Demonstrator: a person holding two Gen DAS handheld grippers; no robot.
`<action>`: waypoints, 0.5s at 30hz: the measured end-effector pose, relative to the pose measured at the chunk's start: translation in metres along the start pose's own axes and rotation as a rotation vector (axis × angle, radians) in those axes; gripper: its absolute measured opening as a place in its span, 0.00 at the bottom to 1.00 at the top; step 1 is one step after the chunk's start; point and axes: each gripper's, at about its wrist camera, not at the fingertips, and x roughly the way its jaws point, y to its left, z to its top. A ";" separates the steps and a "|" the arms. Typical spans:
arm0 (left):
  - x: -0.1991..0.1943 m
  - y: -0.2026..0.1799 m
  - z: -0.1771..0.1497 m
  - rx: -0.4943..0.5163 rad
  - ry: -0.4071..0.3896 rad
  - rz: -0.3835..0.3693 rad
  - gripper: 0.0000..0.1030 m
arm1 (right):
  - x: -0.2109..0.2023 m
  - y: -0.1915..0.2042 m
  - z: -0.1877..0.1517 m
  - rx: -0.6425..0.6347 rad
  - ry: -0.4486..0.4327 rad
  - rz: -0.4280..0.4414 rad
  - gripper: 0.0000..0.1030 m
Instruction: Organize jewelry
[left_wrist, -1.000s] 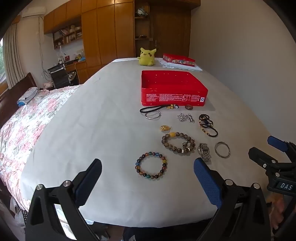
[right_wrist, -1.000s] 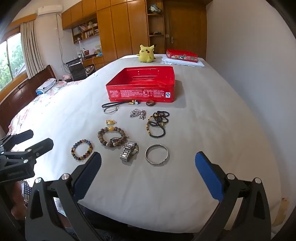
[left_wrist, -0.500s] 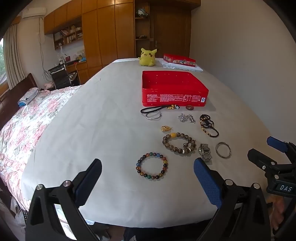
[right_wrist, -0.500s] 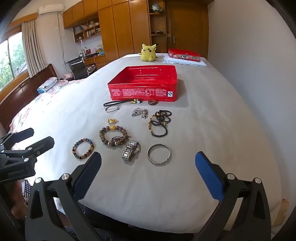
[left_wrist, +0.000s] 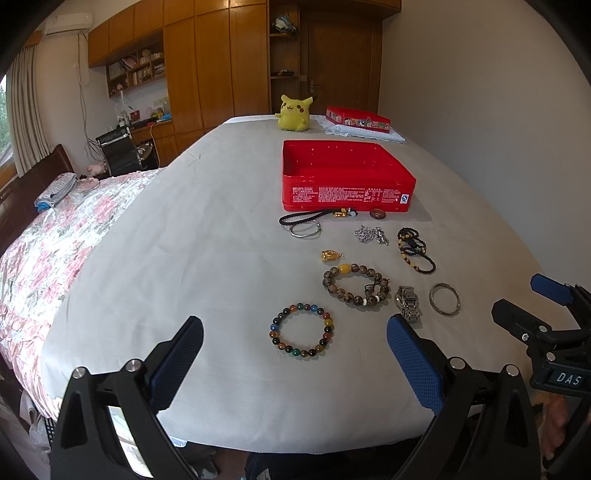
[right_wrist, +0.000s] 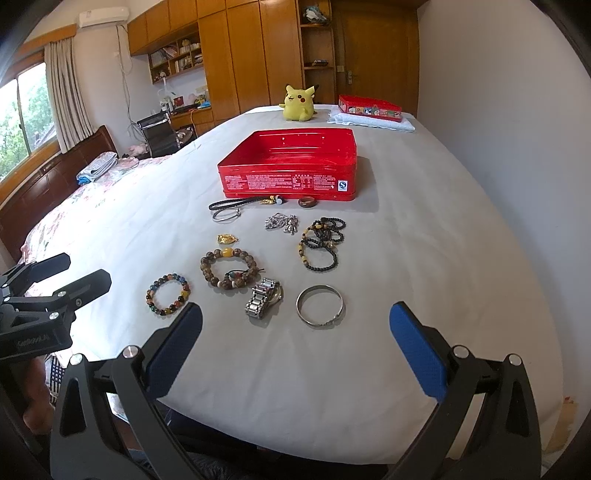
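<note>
On the white sheet in front of you the jewelry lies loose between your tools and the empty red tin (right_wrist: 291, 162), so by my reading nothing is sorted yet and you are at the first pick. Your left gripper (left_wrist: 293, 363) and right gripper (right_wrist: 295, 345) both hover with jaws wide apart, holding nothing, the colored bead bracelet (left_wrist: 302, 329) nearest the left one, the watch (right_wrist: 264, 298) and silver bangle (right_wrist: 320, 305) nearest the right. Next, you likely need to lower one tool over its nearest piece, pinch a single strand cleanly without snagging the sheet, and carry it to the tin.
</note>
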 end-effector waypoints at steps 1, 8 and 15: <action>0.000 0.000 0.000 0.001 0.000 0.000 0.96 | 0.000 0.000 0.000 0.000 0.000 0.000 0.97; 0.000 -0.001 0.001 0.000 0.000 0.000 0.96 | 0.000 0.000 0.000 -0.001 0.000 -0.001 0.97; 0.000 -0.002 0.001 0.001 -0.001 -0.002 0.96 | 0.001 0.000 0.001 -0.004 -0.001 0.000 0.97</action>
